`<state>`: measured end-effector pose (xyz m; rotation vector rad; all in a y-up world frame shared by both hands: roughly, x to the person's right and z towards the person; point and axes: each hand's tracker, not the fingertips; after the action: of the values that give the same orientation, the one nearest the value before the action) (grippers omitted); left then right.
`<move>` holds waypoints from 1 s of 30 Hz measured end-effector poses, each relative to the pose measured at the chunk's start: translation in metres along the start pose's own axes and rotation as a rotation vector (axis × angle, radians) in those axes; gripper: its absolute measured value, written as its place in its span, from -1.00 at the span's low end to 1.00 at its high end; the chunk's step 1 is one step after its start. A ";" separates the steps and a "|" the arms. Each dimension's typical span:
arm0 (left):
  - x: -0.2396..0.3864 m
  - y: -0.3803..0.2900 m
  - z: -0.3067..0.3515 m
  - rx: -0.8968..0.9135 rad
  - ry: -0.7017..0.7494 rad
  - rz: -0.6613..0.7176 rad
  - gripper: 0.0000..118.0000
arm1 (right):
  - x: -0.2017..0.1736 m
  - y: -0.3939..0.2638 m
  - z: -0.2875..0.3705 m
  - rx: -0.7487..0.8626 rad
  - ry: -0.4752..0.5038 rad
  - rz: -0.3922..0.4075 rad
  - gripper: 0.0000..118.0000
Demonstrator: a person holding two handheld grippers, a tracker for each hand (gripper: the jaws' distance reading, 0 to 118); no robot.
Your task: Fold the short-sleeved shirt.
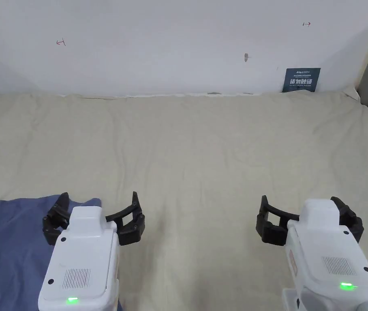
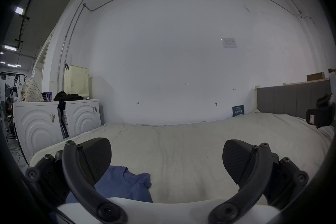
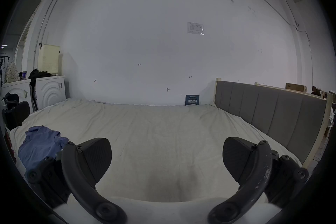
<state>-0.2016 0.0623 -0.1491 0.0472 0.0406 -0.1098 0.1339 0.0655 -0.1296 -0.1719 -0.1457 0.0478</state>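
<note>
A blue short-sleeved shirt (image 1: 13, 243) lies crumpled at the near left of the bed (image 1: 203, 154). In the left gripper view the shirt (image 2: 125, 186) sits low, just below and between the jaws; in the right gripper view the shirt (image 3: 40, 146) lies far left. My left gripper (image 1: 96, 220) hovers over the shirt's right edge, open, nothing between its jaws. My right gripper (image 1: 311, 220) stands open over bare sheet at the near right, well apart from the shirt. From their own cameras, the left gripper (image 2: 167, 160) and right gripper (image 3: 167, 160) both show jaws spread wide.
A beige sheet covers the whole bed. A white wall runs behind it, with a small dark sign (image 1: 300, 79) at its foot. A grey padded headboard (image 3: 269, 113) borders the right side. White machines (image 2: 54, 124) stand past the left edge.
</note>
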 end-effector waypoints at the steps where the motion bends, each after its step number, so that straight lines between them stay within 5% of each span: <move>1: 0.000 0.000 -0.001 -0.004 -0.001 -0.003 1.00 | 0.000 0.000 0.000 0.000 0.000 0.001 1.00; 21: -0.004 -0.002 -0.004 -0.005 0.001 0.005 1.00 | -0.004 0.007 0.003 0.017 0.007 0.043 1.00; 23: -0.006 0.003 -0.004 0.002 -0.003 0.070 1.00 | -0.011 0.015 0.008 0.044 -0.023 0.141 1.00; 25: -0.015 0.009 -0.004 -0.003 -0.028 0.253 1.00 | -0.024 0.024 0.015 0.115 -0.086 0.323 1.00; 30: -0.054 0.003 -0.016 -0.155 -0.107 1.240 1.00 | -0.063 0.028 0.031 0.370 -0.328 0.875 1.00</move>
<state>-0.2558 0.0715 -0.1624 -0.0938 -0.0913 1.1297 0.0662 0.0945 -0.1133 0.1552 -0.3765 0.9720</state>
